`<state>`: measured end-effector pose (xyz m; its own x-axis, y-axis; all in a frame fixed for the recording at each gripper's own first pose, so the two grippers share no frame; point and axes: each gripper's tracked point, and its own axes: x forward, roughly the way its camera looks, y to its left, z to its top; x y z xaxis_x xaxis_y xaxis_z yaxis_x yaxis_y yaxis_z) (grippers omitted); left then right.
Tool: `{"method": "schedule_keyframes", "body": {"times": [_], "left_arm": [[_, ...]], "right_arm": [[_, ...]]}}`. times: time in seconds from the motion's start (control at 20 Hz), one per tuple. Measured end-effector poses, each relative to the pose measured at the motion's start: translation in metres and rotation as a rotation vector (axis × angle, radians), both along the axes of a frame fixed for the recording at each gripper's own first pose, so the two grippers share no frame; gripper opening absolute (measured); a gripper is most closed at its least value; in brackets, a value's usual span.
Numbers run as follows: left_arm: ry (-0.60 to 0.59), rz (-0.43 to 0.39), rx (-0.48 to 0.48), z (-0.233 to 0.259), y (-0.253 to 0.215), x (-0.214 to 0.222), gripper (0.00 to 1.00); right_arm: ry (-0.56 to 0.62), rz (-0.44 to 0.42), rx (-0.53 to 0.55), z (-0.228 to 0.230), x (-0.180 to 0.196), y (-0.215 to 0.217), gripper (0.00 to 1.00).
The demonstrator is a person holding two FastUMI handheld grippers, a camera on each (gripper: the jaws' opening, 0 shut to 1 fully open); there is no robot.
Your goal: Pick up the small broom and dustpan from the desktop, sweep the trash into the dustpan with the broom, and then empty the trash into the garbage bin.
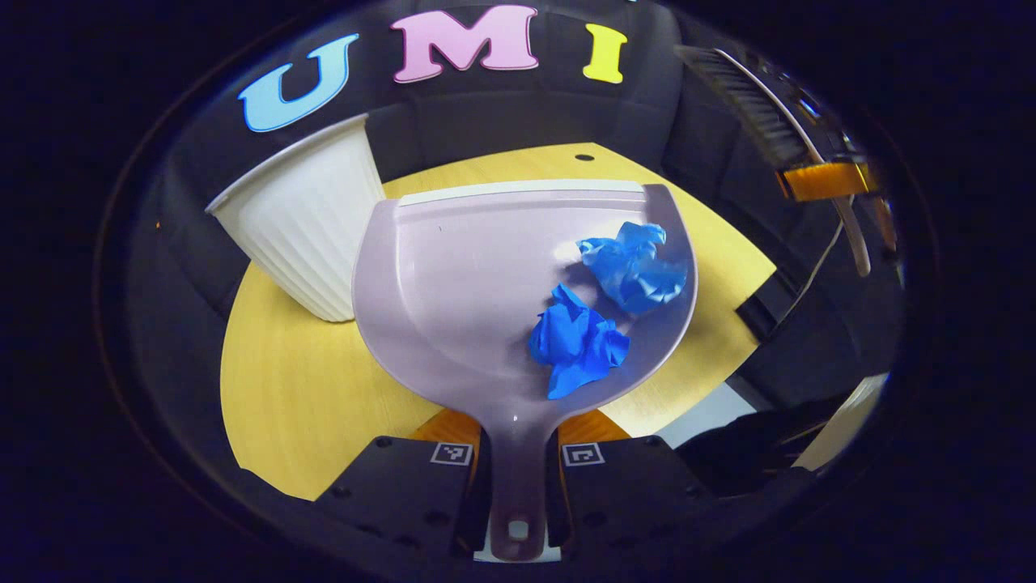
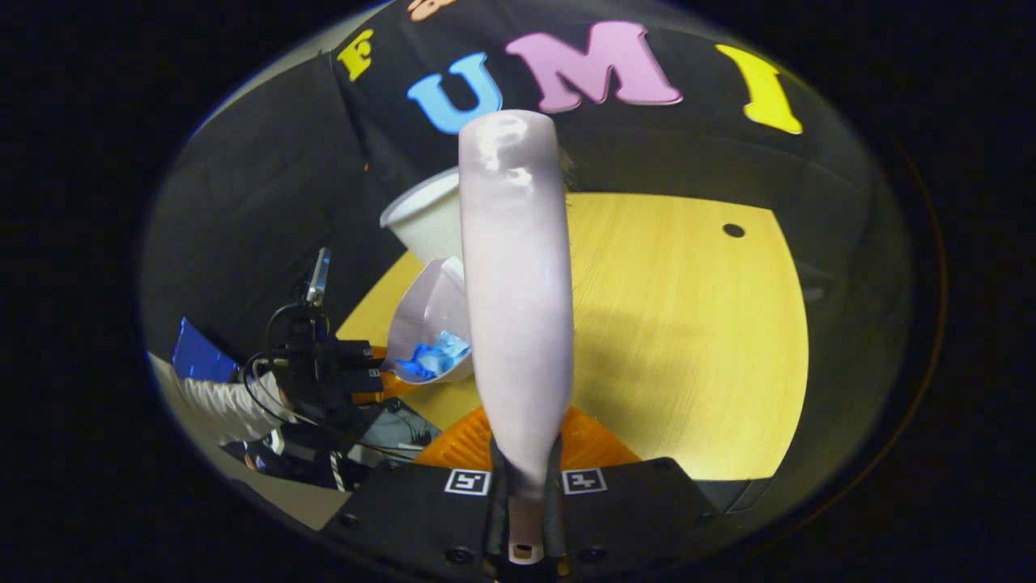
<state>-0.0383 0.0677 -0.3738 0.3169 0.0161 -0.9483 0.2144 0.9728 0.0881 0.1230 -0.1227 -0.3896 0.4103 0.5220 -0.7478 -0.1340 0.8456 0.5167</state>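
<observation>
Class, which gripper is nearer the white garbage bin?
Left. The left gripper holds the dustpan beside the garbage bin; the right gripper, holding the broom, stands farther back.

Each claw carried broad black finger blocks with dark screw heads and a small square black-and-white marker on each inner corner: the left claw (image 1: pixel 518 465) and the right claw (image 2: pixel 524 486). Beside the left claw's body (image 2: pixel 328 368), black cables looped, and a white sleeve (image 2: pixel 218 405) showed.

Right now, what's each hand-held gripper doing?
Left hand-held gripper: closed on the dustpan handle.
Right hand-held gripper: closed on the broom handle.
</observation>
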Motion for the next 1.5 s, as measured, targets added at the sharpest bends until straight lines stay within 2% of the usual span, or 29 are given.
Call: {"method": "schedule_keyframes", "body": {"times": [0.2,0.3,0.4,0.5,0.55,0.7,0.8,0.9,1.1,1.25,1.35,1.5], "left_arm": [[-0.109,0.080,-0.009,0.066,-0.005,0.025,0.25],[-0.164,0.106,0.055,0.094,0.000,0.033,0.24],[-0.217,0.118,0.126,0.099,0.001,0.030,0.24],[-0.243,0.151,0.177,0.095,0.000,0.032,0.24],[-0.240,0.160,0.188,0.095,-0.002,0.031,0.24],[-0.199,0.175,0.227,0.094,0.002,0.029,0.24],[-0.160,0.183,0.247,0.100,-0.001,0.026,0.24],[-0.120,0.197,0.251,0.104,-0.007,0.023,0.24],[-0.007,0.158,0.309,0.111,-0.003,0.024,0.24],[0.070,0.126,0.376,0.125,0.000,0.024,0.24],[0.106,0.059,0.480,0.132,0.001,0.028,0.24],[0.173,-0.075,0.619,0.141,0.003,0.034,0.24]], "right_arm": [[-0.123,-0.192,-0.021,0.036,0.015,-0.075,0.17],[-0.159,-0.259,0.015,0.061,0.018,-0.100,0.17],[-0.221,-0.270,0.030,0.099,0.027,-0.115,0.17],[-0.282,-0.252,-0.031,0.131,0.035,-0.130,0.17],[-0.313,-0.252,-0.042,0.145,0.045,-0.133,0.17],[-0.418,-0.316,0.019,0.207,0.068,-0.133,0.17],[-0.478,-0.375,-0.021,0.233,0.077,-0.143,0.17],[-0.486,-0.411,-0.094,0.242,0.070,-0.156,0.17],[-0.492,-0.429,-0.255,0.264,0.066,-0.189,0.16],[-0.501,-0.428,-0.261,0.284,0.070,-0.176,0.16],[-0.515,-0.395,-0.302,0.289,0.067,-0.169,0.17],[-0.529,-0.396,-0.268,0.312,0.060,-0.161,0.17]]}}
